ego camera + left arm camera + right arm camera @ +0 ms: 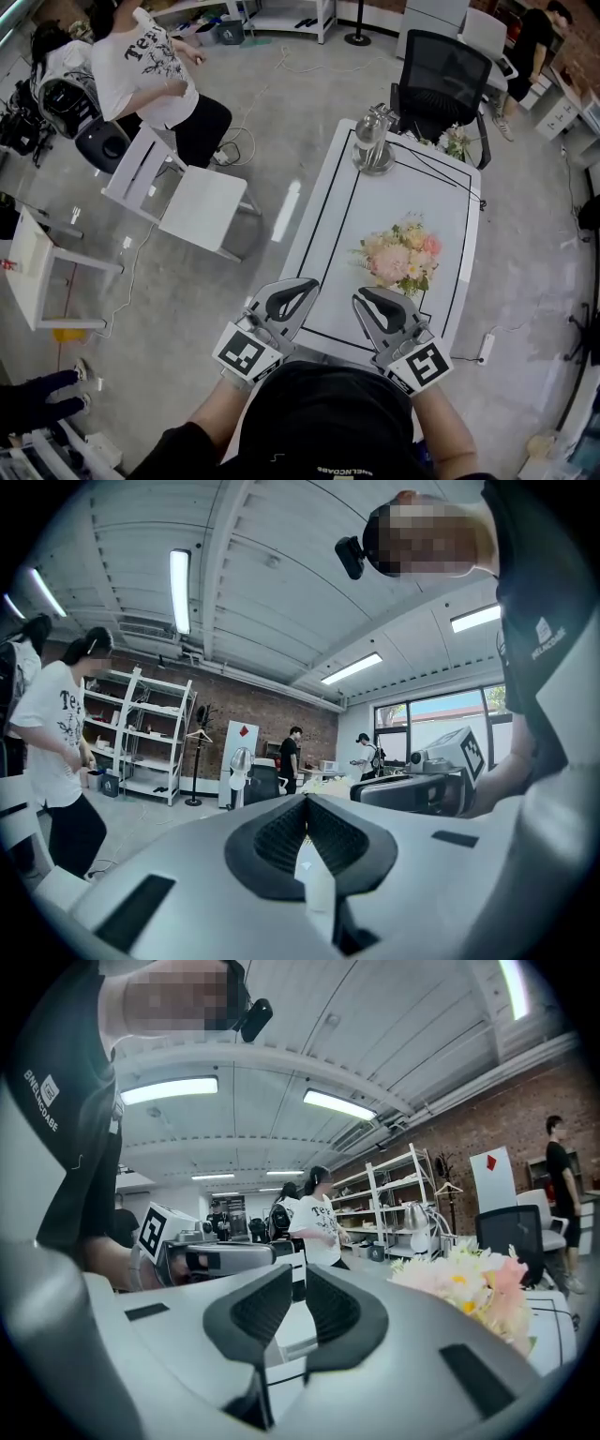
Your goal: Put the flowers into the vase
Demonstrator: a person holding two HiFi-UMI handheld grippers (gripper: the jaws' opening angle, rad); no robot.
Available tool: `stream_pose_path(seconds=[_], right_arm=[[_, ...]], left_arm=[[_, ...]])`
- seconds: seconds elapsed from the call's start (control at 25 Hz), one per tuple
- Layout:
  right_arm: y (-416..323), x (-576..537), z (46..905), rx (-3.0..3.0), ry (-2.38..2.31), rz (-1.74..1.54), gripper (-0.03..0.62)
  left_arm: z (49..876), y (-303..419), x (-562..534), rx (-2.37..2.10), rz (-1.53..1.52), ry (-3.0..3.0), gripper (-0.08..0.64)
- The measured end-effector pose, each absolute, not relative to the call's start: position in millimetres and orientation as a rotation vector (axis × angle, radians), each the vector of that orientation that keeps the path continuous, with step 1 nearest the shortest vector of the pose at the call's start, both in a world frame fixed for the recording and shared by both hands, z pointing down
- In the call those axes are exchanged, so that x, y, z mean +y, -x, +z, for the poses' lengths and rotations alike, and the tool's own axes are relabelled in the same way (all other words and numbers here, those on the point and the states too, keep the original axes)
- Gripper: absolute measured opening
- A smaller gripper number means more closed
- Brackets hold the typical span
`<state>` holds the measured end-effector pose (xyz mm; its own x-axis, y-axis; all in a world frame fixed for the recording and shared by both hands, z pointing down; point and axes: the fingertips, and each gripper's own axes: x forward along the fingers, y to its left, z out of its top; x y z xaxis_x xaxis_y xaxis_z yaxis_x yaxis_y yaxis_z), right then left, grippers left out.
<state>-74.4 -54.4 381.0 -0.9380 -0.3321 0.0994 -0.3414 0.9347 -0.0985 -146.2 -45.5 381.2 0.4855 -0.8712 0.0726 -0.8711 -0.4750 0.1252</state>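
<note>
Where the flowers (401, 255) lie on the table (375, 202), just beyond the right gripper (362, 295), its jaws are narrowly apart and empty; left gripper (311, 282) closed, empty.

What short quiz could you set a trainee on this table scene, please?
1. True or false: the flowers already stand in the vase.
2. Where is the vase? A: at the near edge of the table; B: at its far end, by the black office chair; C: on the floor.
3. What does the left gripper hold?
Key: 1 false, they lie on the table, apart from the vase. 2 B. 3 nothing; its jaws are shut together.
</note>
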Motion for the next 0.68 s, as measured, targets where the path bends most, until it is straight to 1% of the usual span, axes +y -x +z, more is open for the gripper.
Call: stream_pose_path(seconds=[0.32,0.68], right_arm=[[66,-55,387,-3.007,-0.534,0.197,0.055],[62,-55,387,-3.010,-0.530,0.202,0.055]], left_arm=[[384,138,-47,-1.498,-0.010,-2.575,0.005],[372,122,-39,-1.392,-0.103,-2.633,0.005]])
